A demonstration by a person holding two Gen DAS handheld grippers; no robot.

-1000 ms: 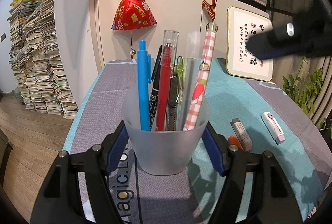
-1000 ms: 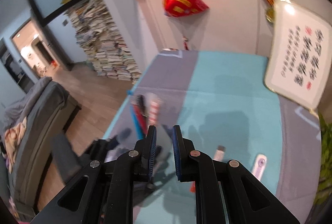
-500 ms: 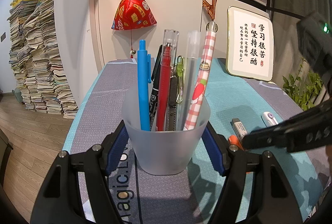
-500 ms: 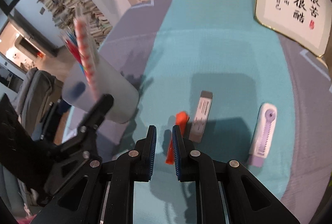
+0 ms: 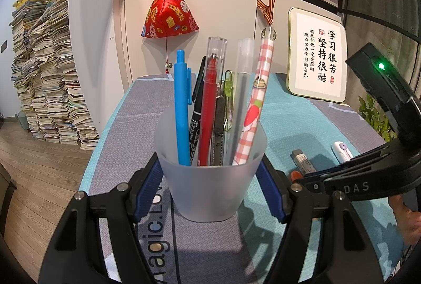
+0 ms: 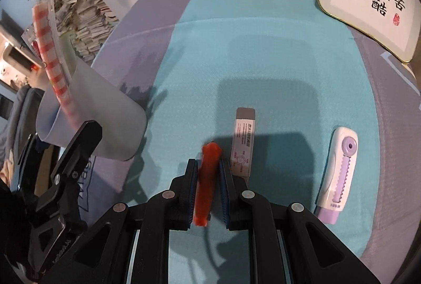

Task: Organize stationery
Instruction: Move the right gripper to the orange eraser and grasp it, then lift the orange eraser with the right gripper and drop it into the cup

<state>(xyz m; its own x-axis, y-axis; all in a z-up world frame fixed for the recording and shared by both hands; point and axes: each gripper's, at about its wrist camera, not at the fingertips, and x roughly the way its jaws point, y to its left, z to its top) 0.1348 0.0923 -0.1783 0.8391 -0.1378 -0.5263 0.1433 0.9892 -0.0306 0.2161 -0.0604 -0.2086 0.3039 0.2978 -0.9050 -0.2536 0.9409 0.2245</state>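
While the frosted cup [image 5: 210, 178] is clamped between the blue pads of the left gripper [image 5: 210, 188], it is kept upright on the grey part of the tablecloth [image 5: 126, 131]. Several pens are seen standing in the cup: a blue pen [image 5: 183, 110], a black marker [image 5: 196, 113], a red pen [image 5: 210, 99], a clear pen [image 5: 240, 99] and a pink checked pen [image 5: 256, 105], all leaning slightly apart at their tops.

On the teal part of the cloth, to the right of the cup, an orange pen [image 6: 208, 178] is found lying flat, with the narrowly parted pads of the right gripper [image 6: 208, 178] set on either side of it. The left pad appears to touch the pen, yet a thin gap is seen on the right side, so the pen is bracketed rather than firmly clenched. Just beside the orange pen, on its right, a grey and white eraser [image 6: 243, 142] is laid lengthwise. Further right, and apart from the eraser, a white and purple correction tape [image 6: 339, 173] is placed. Part of a hand [image 5: 405, 220] is visible behind the right gripper in the left wrist view.

At the far edge of the table a framed calligraphy board [image 5: 317, 55] is leaned against the wall, and a red pyramid ornament [image 5: 168, 15] is hung from the shelf above.
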